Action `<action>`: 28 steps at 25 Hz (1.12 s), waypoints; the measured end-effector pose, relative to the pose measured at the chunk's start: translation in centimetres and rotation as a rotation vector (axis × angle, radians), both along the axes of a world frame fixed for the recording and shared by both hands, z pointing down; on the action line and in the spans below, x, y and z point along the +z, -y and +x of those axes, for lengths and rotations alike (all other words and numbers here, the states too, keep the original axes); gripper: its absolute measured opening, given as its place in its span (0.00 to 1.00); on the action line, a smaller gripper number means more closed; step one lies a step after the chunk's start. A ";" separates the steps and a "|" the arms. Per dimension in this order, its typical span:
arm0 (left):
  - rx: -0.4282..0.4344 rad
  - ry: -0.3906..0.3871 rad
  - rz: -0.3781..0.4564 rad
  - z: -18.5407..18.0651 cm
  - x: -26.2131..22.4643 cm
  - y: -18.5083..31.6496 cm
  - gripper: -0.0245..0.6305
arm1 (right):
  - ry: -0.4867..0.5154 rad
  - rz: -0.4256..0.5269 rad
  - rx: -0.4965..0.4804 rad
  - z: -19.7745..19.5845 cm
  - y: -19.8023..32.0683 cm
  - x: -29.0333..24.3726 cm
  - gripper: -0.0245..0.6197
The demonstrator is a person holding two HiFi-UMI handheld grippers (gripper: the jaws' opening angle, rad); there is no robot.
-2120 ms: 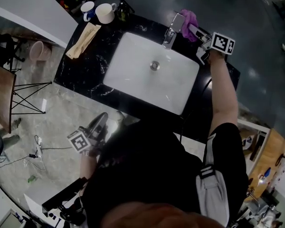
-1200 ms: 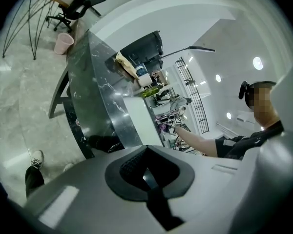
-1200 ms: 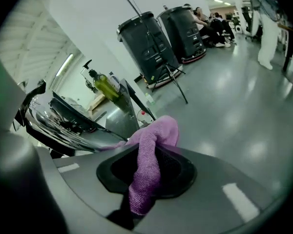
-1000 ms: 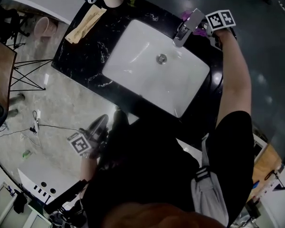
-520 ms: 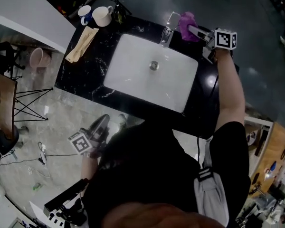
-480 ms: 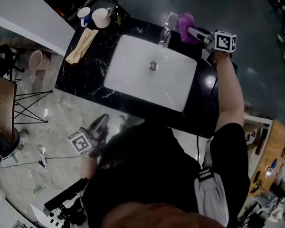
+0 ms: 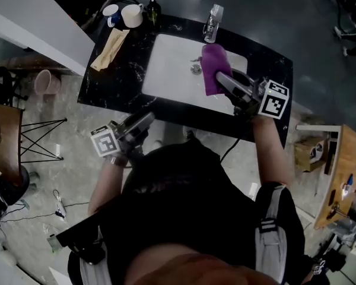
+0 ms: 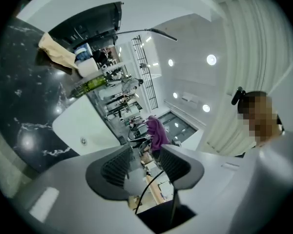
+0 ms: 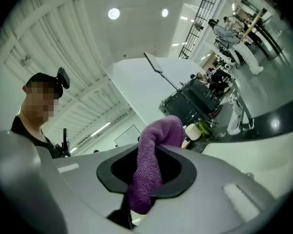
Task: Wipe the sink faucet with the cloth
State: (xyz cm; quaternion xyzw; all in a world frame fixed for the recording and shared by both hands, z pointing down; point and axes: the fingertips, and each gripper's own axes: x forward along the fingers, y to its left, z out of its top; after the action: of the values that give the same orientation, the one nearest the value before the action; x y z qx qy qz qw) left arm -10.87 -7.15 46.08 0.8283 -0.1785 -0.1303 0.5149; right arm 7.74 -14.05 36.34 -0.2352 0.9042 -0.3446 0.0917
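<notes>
The purple cloth (image 7: 211,64) hangs over the white sink basin (image 7: 172,58), and my right gripper (image 7: 221,79) is shut on it. In the right gripper view the cloth (image 9: 154,155) fills the gap between the jaws of the right gripper (image 9: 149,152), and the chrome faucet (image 9: 237,113) stands farther right. In the head view the faucet (image 7: 210,24) is at the basin's far rim, apart from the cloth. My left gripper (image 7: 149,119) is at the counter's front edge. Its jaws are opening, with nothing between them in the left gripper view (image 8: 144,155).
On the black counter (image 7: 121,82) lie a tan cloth (image 7: 110,47), two mugs (image 7: 132,15) and a dark bottle (image 7: 152,8) at the far left. A pink bucket (image 7: 44,82) and a wire stand (image 7: 41,135) are on the floor to the left.
My right gripper has carried the purple cloth away from the faucet, back over the basin toward me. My left gripper has risen from beside my hip to the counter's front edge.
</notes>
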 end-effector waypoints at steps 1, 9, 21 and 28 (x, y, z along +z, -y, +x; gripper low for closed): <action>0.038 -0.031 -0.005 0.7 -0.6 0.0 0.33 | 0.024 -0.020 0.011 -1.3 -1.6 0.7 0.17; 0.266 -0.080 -0.032 5.0 -1.3 -2.5 0.55 | 0.074 -0.090 0.062 -10.0 -11.9 5.5 0.17; 0.371 -0.229 -0.115 10.6 -2.3 -6.4 0.20 | 0.021 -0.132 0.122 -8.5 -16.7 6.9 0.20; 0.163 -0.208 -0.095 10.5 -2.9 -3.1 0.17 | 0.059 -0.140 0.198 -2.0 -18.3 6.3 0.25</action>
State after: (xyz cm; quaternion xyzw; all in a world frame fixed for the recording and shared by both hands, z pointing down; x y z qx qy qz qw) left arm -0.35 -4.08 43.20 0.7967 -0.0625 -0.1645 0.5782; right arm 5.70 4.21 42.60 -0.3190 0.8472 -0.4028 0.1351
